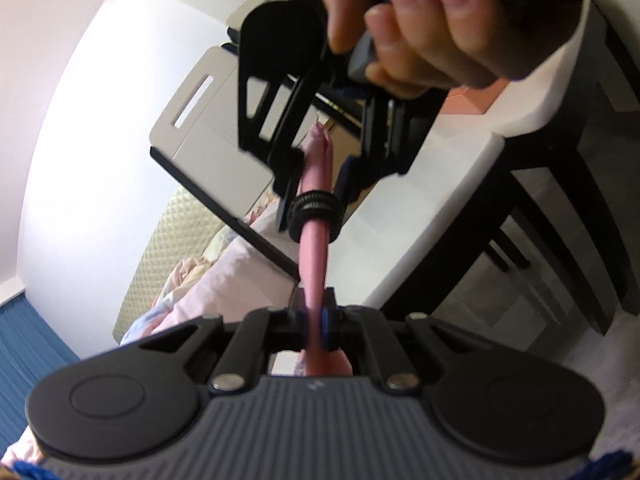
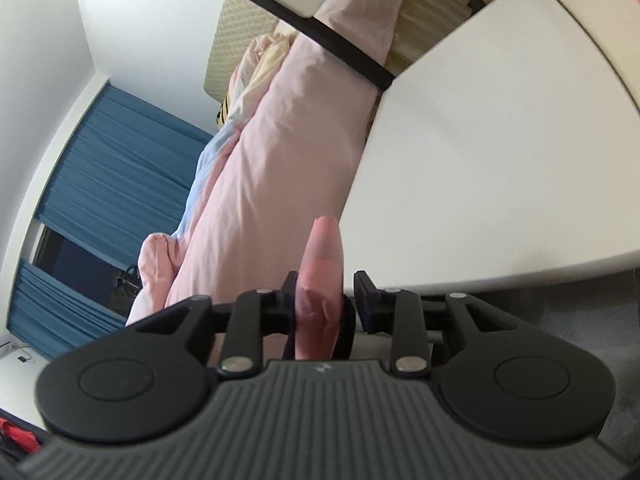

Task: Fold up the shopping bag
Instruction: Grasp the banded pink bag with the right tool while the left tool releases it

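the rolled shopping bag (image 1: 316, 264) is plain pink, ringed by a black ribbed band (image 1: 316, 206). the desk (image 2: 500, 160) is white. the bedding (image 2: 276, 168) is pale pink, the curtain (image 2: 108, 168) blue, the headboard (image 2: 240, 32) cream with a diamond quilt pattern.

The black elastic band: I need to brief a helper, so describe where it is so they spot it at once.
Start at the white table. In front of it a rolled pink bag stretches between the two grippers. The band is the ribbed black ring around that roll, the only dark thing circling the pink.
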The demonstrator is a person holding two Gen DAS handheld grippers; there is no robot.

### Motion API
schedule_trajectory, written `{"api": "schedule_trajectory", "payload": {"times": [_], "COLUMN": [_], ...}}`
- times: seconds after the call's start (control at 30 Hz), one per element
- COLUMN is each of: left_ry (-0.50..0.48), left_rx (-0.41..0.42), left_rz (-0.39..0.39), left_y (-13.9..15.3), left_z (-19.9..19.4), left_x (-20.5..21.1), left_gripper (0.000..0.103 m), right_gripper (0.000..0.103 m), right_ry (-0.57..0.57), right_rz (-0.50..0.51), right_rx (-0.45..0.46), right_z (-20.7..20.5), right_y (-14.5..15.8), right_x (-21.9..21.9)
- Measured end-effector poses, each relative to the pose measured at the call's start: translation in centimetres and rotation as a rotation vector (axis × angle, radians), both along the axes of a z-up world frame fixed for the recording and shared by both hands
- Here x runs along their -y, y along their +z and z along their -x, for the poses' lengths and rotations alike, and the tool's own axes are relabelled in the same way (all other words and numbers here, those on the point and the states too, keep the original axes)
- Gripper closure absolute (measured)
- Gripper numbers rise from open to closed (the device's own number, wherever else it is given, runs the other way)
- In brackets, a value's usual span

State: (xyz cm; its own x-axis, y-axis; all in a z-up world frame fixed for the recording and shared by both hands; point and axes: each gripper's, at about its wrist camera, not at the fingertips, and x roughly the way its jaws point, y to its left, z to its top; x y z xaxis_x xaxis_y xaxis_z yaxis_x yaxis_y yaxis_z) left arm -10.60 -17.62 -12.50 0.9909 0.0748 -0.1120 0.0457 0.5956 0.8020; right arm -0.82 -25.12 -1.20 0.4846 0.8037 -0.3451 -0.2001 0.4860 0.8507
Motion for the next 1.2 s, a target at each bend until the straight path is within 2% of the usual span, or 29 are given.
{"api": "schedule_trajectory", "payload": {"times": [0.13,0.27,0.4,0.5,0.57,0.8,1.2], "left_ry": [0.003,-0.007,-0.004,0.014,0.023,0.057,0.111], "left_rx": [0.011,0.029,0.004,0.002,-0.005,-0.016,-0.015], "left_rz": [0.019,0.035,0.061,0.081,0.088,0.069,-0.022], "left_y": [0.3,0.6,0.9,1.1,1.2,0.6,-1.0], "left_z": [0.1,0.3,0.1,-0.3,-0.5,-1.5,-3.0], "left_x": [-0.1,-0.2,-0.4,-0.6,-0.7,-0.8,-0.3], "left_gripper": [0.096,0.096,0.094,0.086,0.073,0.067,0.057], "right_gripper": [0.072,0.072,0.071,0.072,0.074,0.075,0.077], "right_ry": [0.033,0.113,0.129,0.102,0.103,0.117,0.161], "right_rz": [0.024,-0.007,0.05,0.07,0.088,0.143,0.183], "right_rx": [0.034,0.001,0.038,0.093,0.121,0.171,0.248], "right_z": [0.4,0.5,0.9,1.0,1.3,2.0,3.4], "right_y": [0.3,-0.3,0.2,1.3,1.9,3.0,4.8], "right_x": [-0.8,-1.9,-2.5,-2.1,-2.3,-3.0,-2.6]}}
